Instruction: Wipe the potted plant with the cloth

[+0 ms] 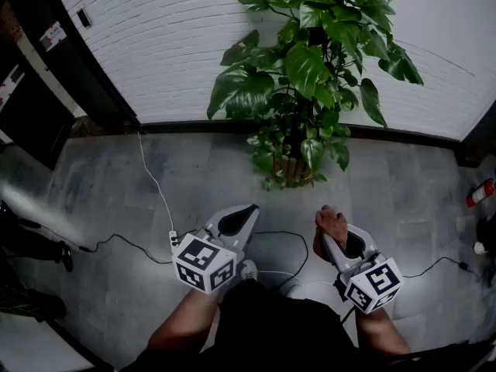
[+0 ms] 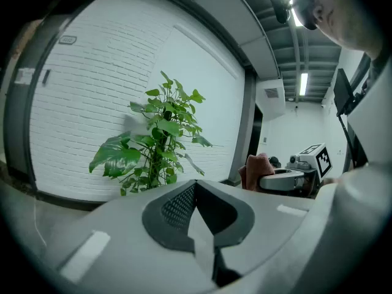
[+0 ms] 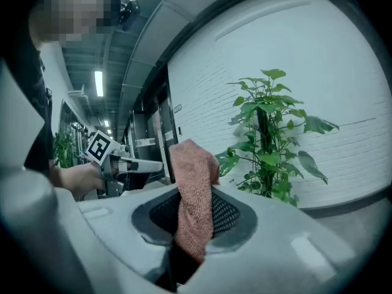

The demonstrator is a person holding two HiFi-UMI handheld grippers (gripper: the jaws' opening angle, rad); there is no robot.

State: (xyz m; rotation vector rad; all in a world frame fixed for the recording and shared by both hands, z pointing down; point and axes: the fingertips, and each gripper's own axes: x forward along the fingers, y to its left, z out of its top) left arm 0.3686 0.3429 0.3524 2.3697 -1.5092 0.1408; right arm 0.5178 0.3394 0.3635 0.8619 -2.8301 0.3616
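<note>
White brick wall (image 1: pixel 170 37) along floor's (image 1: pixel 101 184) far edge. White cable (image 1: pixel 153 178) and black cable (image 1: pixel 116 241) cross floor's left half. Red canister (image 1: pixel 480 193) at right edge.

potted plant (image 1: pixel 310 76) against wall (image 1: pixel 170 37); cable (image 1: pixel 155 184) left

Nothing legible. Cubes (image 1: pixel 203 263) on the left tongs (image 1: pixel 248 211) and right tongs (image 1: pixel 323 237) bear only black-and-white square patterns; the wall plate (image 2: pixel 67 40) and door sticker (image 1: pixel 53 34) are too small to read.

Office bldg corridor: white brick wall (image 1: pixel 170 45), grey tiled floor (image 1: pixel 116 200), ceiling strip lights (image 2: pixel 303 83).
</note>
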